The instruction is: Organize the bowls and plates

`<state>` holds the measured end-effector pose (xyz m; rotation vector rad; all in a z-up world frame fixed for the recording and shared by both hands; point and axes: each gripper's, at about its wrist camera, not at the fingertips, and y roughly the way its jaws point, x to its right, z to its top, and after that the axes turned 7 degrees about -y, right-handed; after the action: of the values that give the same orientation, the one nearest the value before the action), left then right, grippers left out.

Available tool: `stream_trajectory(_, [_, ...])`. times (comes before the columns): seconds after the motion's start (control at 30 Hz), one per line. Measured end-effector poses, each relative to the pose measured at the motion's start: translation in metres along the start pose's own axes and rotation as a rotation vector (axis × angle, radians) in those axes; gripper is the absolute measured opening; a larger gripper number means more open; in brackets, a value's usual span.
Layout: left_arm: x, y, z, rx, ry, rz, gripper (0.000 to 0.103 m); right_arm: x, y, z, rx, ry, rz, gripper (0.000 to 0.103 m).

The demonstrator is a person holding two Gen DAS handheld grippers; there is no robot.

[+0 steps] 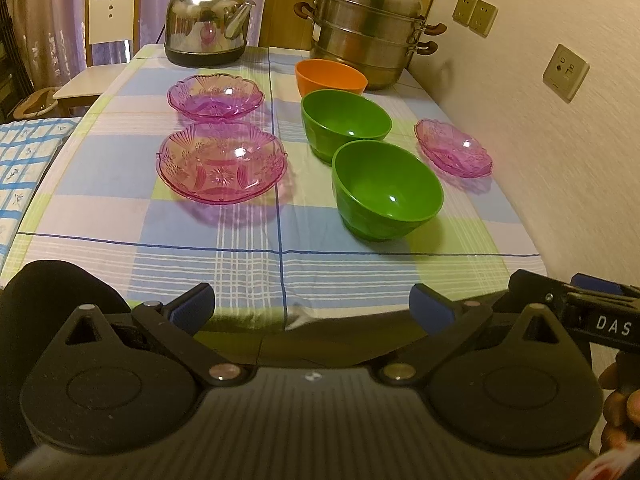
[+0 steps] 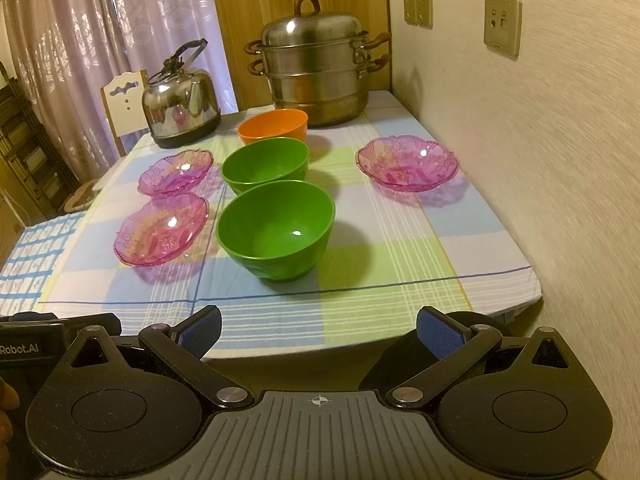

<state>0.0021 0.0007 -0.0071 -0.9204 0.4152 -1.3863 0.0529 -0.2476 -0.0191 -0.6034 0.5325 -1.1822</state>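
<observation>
Right now we are holding both grippers just off the near edge of the tabletop, the left gripper and the right gripper each with fingers spread wide and gripping nothing. Ahead of us, two green bowls and an orange bowl are sitting in a row running away from us, with two pink glass plates to their left and a third well apart on the right. A kettle and a steamer pot are standing at the far end.
</observation>
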Motion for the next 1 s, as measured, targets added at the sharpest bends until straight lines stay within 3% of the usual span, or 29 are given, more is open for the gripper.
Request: stream_trajectory(1.0, [0.0000,0.0001,-0.0022,0.002,-0.003,0.002,0.103,0.0007,0.0001,0.0000,-0.001,0.002,0.001,0.103])
